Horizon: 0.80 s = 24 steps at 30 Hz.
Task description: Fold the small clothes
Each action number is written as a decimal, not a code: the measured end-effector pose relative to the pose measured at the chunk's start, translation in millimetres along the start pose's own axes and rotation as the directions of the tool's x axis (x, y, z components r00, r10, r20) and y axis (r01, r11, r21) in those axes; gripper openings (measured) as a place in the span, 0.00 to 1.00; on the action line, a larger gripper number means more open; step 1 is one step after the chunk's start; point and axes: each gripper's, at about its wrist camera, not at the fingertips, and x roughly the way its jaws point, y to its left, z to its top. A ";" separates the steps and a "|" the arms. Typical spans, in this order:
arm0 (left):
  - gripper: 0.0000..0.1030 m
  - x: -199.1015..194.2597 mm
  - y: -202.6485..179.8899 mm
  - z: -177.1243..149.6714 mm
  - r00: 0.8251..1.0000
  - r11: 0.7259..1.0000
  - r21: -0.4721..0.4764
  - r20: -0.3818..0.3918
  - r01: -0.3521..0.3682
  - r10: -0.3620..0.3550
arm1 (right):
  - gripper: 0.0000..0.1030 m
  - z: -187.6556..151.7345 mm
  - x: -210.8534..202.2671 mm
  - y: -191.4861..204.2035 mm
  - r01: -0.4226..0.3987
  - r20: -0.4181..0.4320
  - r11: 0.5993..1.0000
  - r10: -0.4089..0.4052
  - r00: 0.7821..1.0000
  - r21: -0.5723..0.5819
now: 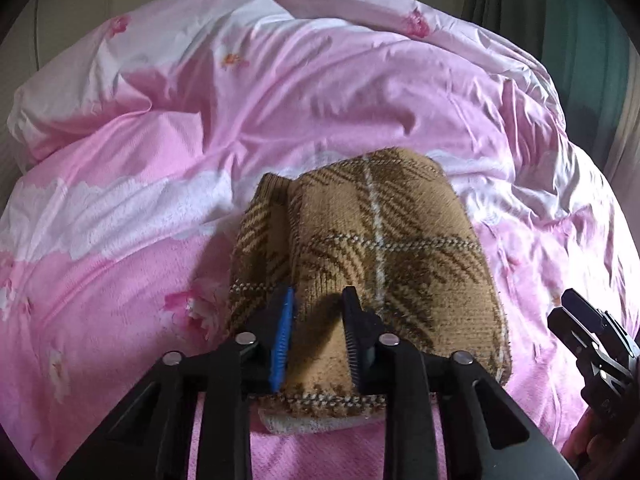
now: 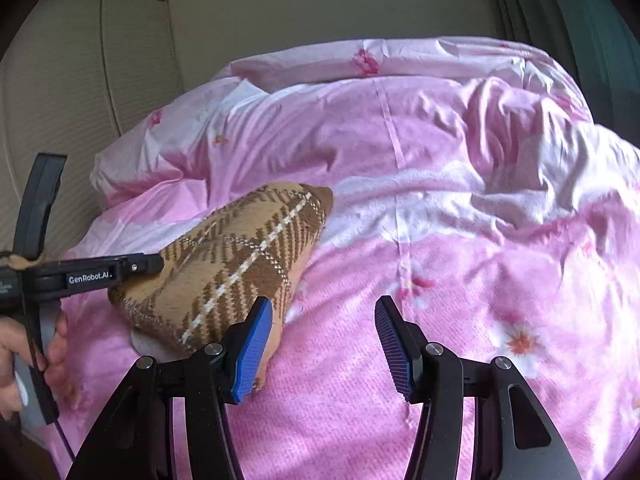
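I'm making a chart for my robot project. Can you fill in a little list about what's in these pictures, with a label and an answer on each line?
place: a pink flowered duvet spread over a bed
clothing: one brown plaid knitted garment, bunched into a folded bundle on the duvet
left hand-held gripper: fingers partly apart, astride the near edge of the garment, not clamped on it
right hand-held gripper: open, holding nothing, over bare duvet just right of the garment
person: a hand grips the left tool's handle
background: beige wall
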 end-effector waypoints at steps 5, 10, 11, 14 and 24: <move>0.22 -0.2 8.8 -8.9 0.999 0.999 -0.017 0.002 -0.042 0.042 | 0.53 -1.9 4.6 5.9 -0.031 -0.018 0.999 0.031 0.999 -0.014; 0.40 -2.2 4.3 -7.4 0.998 0.998 -0.009 0.002 -0.069 0.069 | 0.53 -9.0 4.2 12.8 -0.054 -0.025 0.998 0.053 0.998 -0.042; 0.41 -2.2 5.5 -7.6 0.998 0.997 -0.014 0.001 -0.070 0.070 | 0.53 -10.0 4.2 12.8 -0.058 -0.029 0.997 0.056 0.998 -0.043; 0.46 6.7 7.2 -11.6 0.997 0.997 -0.005 -0.029 -0.074 0.074 | 0.53 -14.6 3.9 13.1 -0.068 -0.040 0.997 0.066 0.997 -0.042; 0.33 7.3 14.0 -15.5 1.000 0.996 -0.088 -0.022 0.001 -0.003 | 0.53 -36.7 4.9 33.4 -0.163 -0.079 0.984 0.157 0.984 -0.078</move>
